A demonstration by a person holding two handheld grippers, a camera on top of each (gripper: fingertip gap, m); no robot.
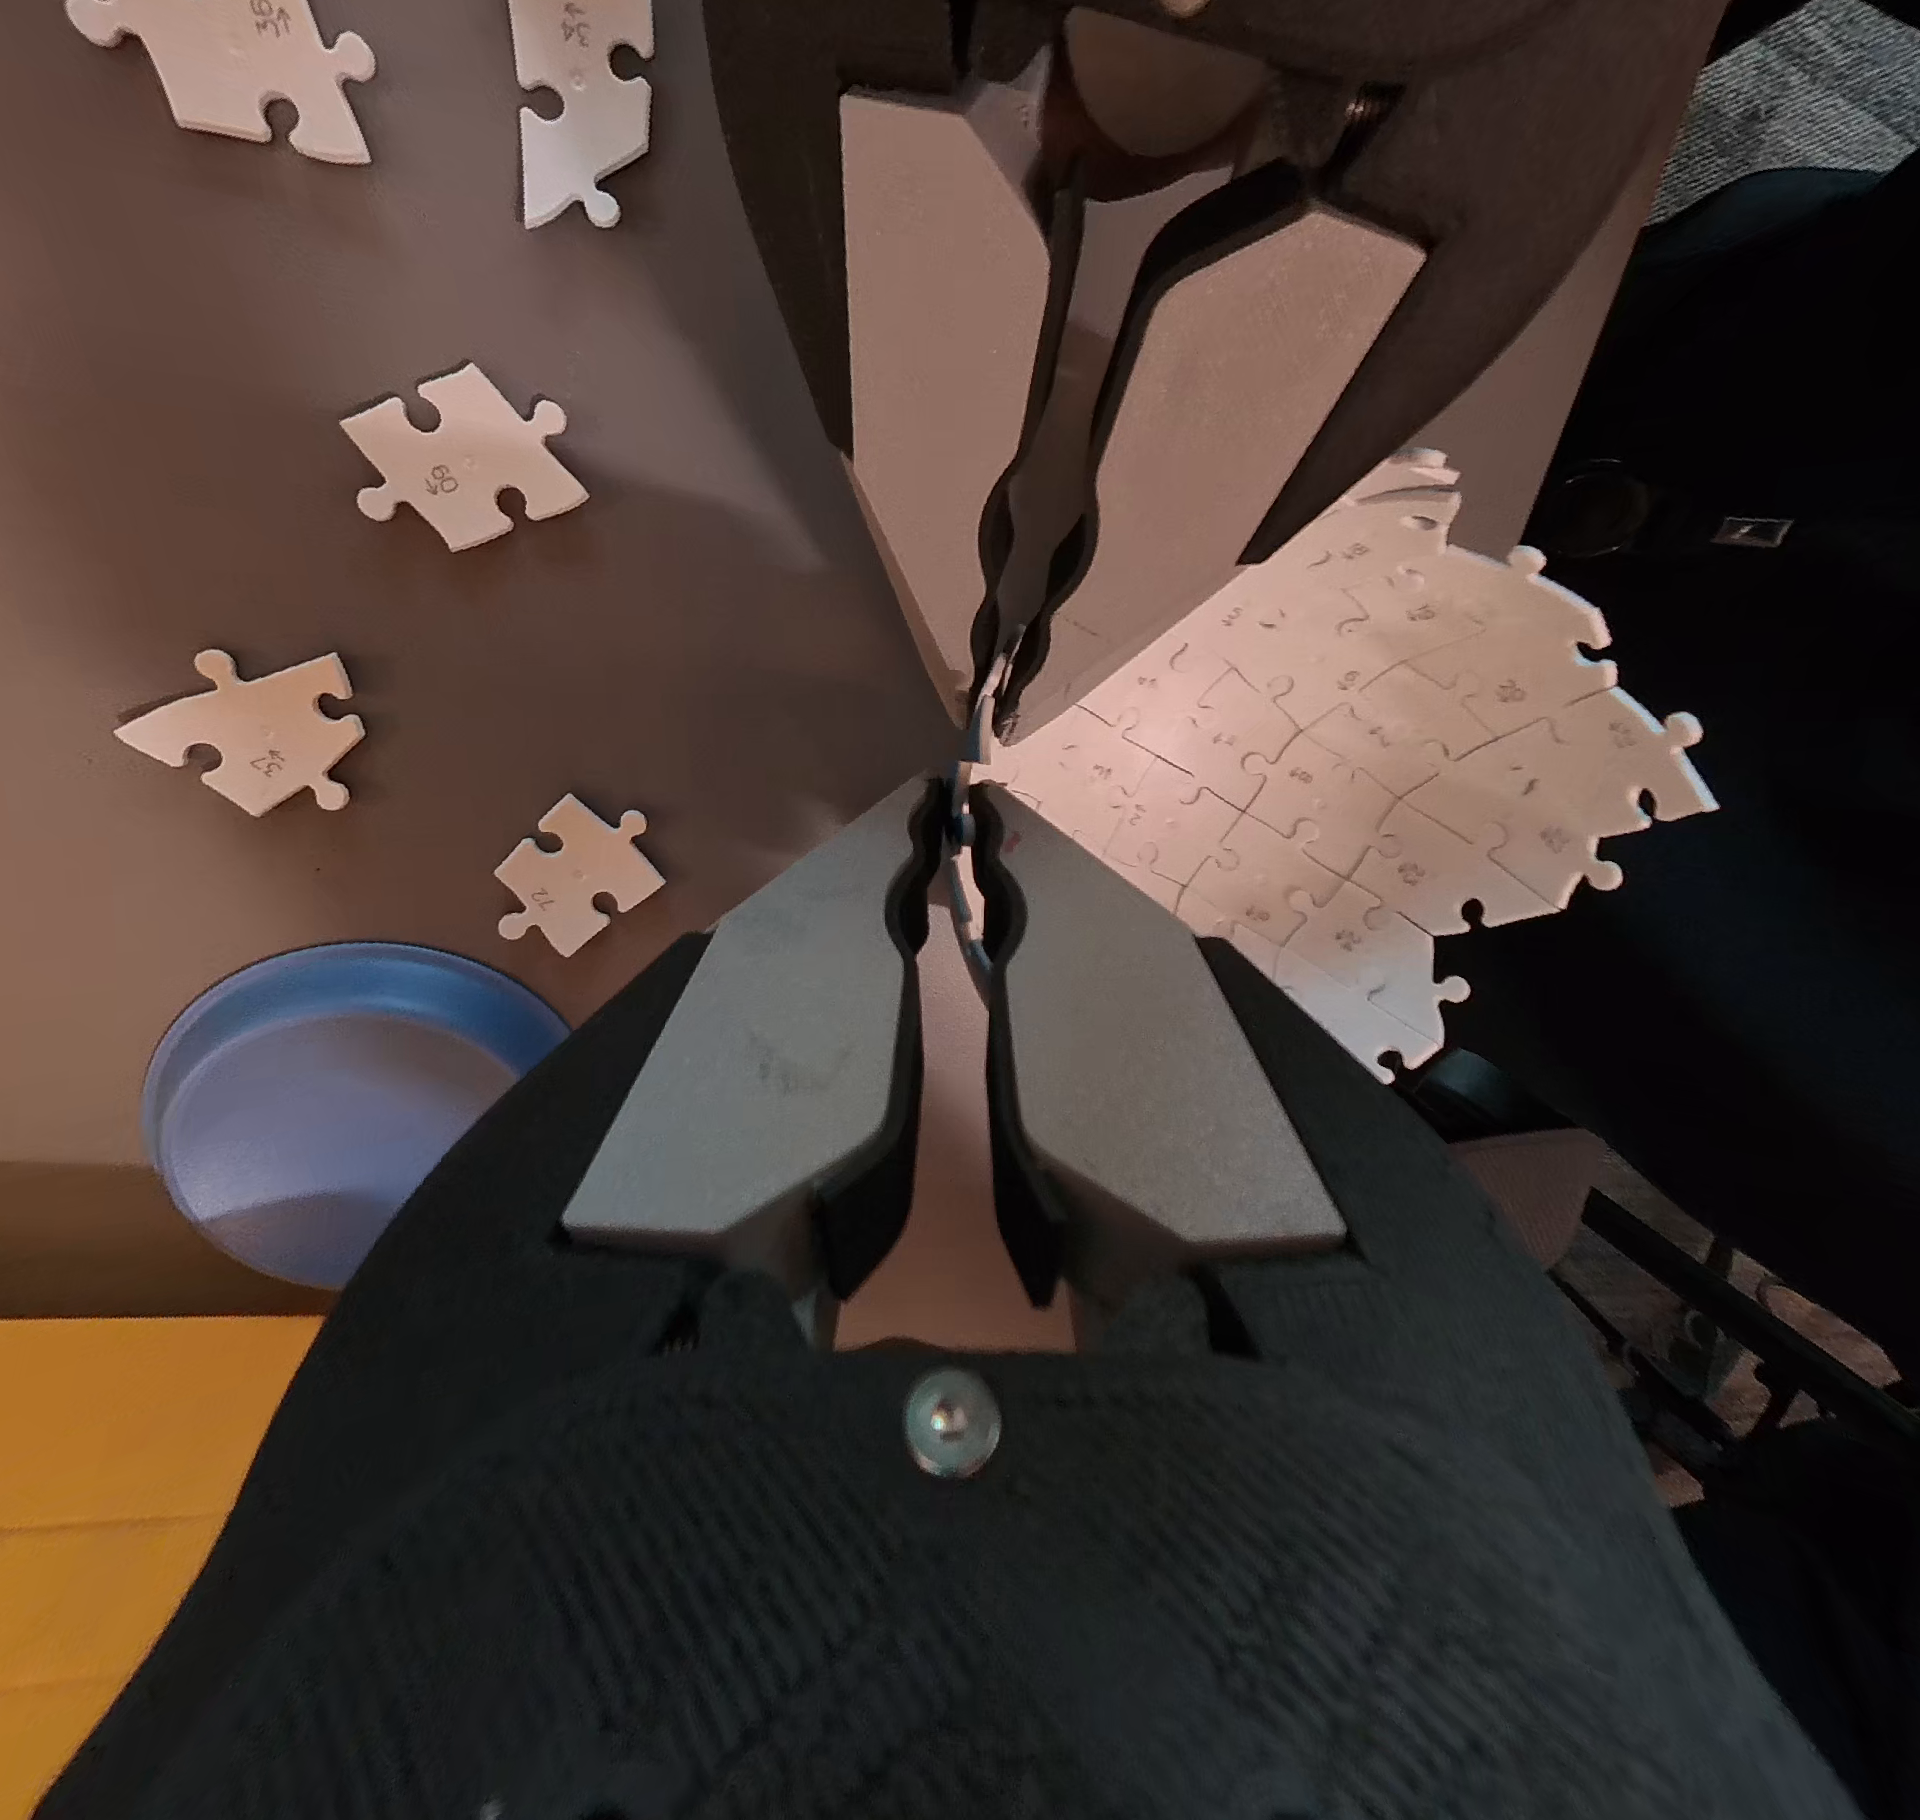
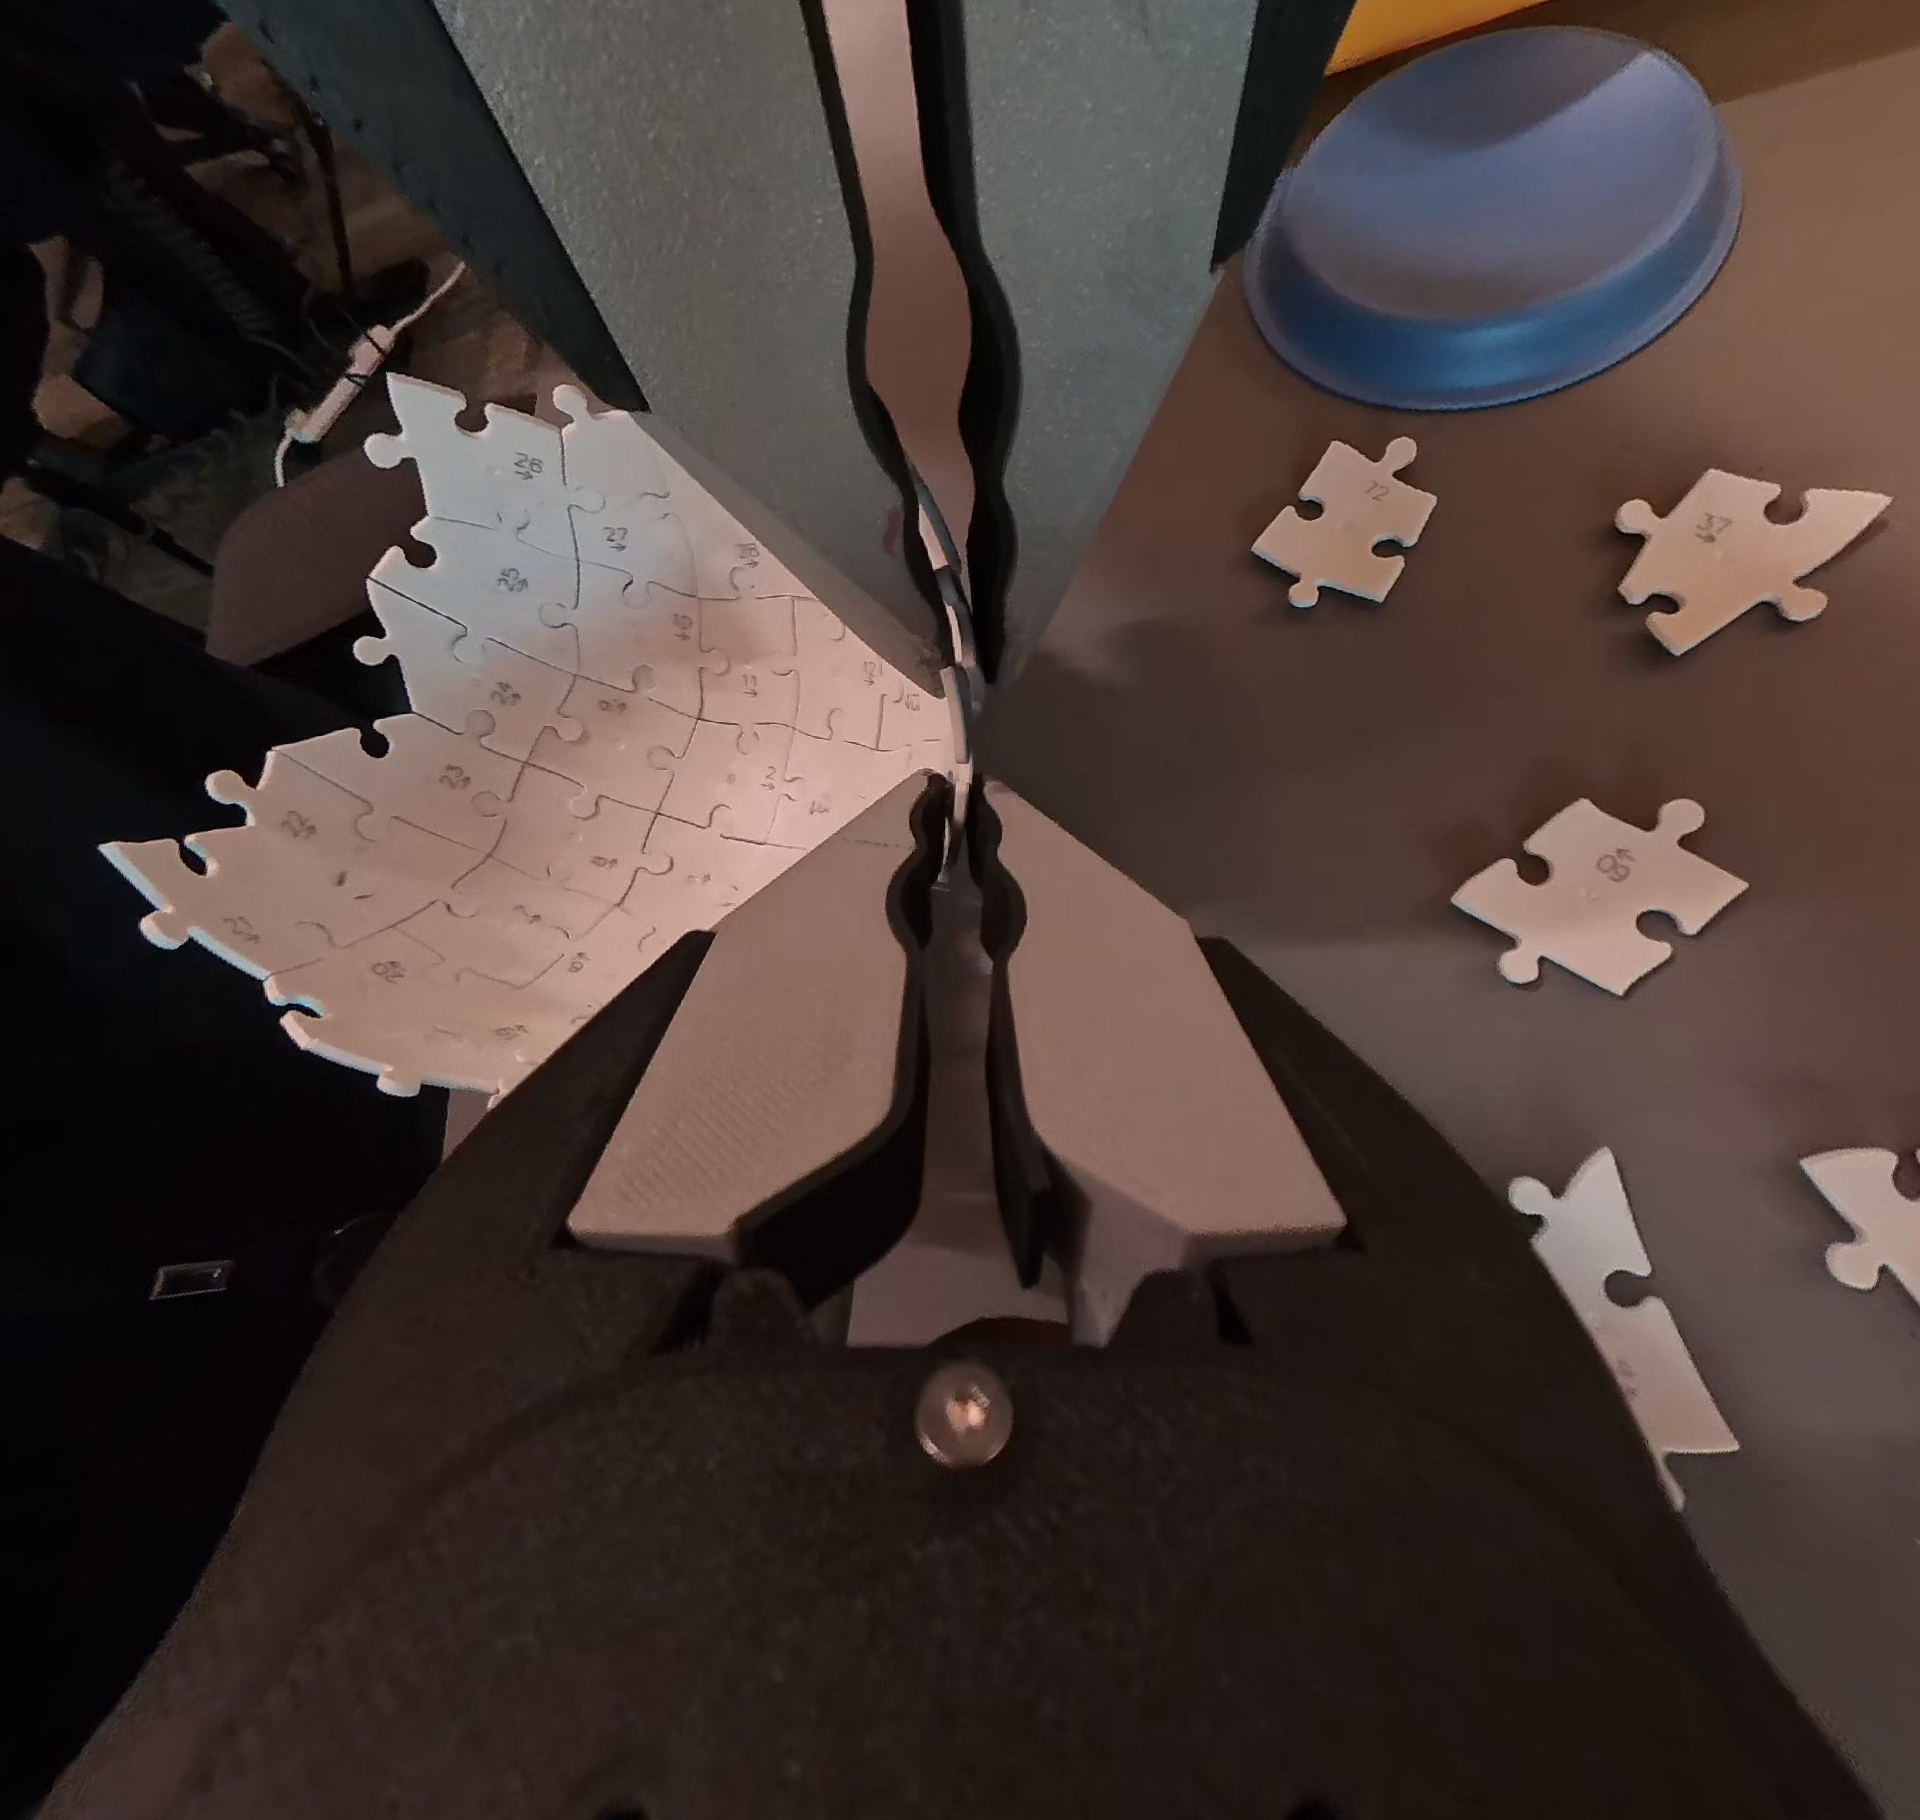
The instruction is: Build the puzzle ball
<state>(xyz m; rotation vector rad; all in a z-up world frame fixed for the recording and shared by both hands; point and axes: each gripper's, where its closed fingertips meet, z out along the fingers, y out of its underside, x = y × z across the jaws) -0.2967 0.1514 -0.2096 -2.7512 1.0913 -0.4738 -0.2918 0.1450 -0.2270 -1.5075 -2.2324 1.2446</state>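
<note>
The partly built puzzle ball (image 1: 1351, 783) is a curved white shell of joined numbered pieces, held in the air beyond the table's edge. It also shows in the right wrist view (image 2: 540, 731). My left gripper (image 1: 961, 820) is shut on the shell's rim, which I see edge-on between its fingers. My right gripper (image 2: 956, 820) is shut on the same rim from the opposite side. The two grippers meet tip to tip: the right gripper (image 1: 997, 690) comes in from the top of the left wrist view, and the left gripper (image 2: 961, 648) from the top of the right wrist view.
Several loose white pieces (image 1: 468, 461) (image 2: 1600, 897) lie spread on the brown table (image 1: 675, 316) (image 2: 1247, 835). A blue round dish (image 1: 332, 1095) (image 2: 1496, 222) sits near a yellow surface (image 1: 125, 1458). Dark floor, cables and a chair lie past the table's edge. Left tips and right tips are each some 15 cm from the blue round dish (image 2: 1496, 222).
</note>
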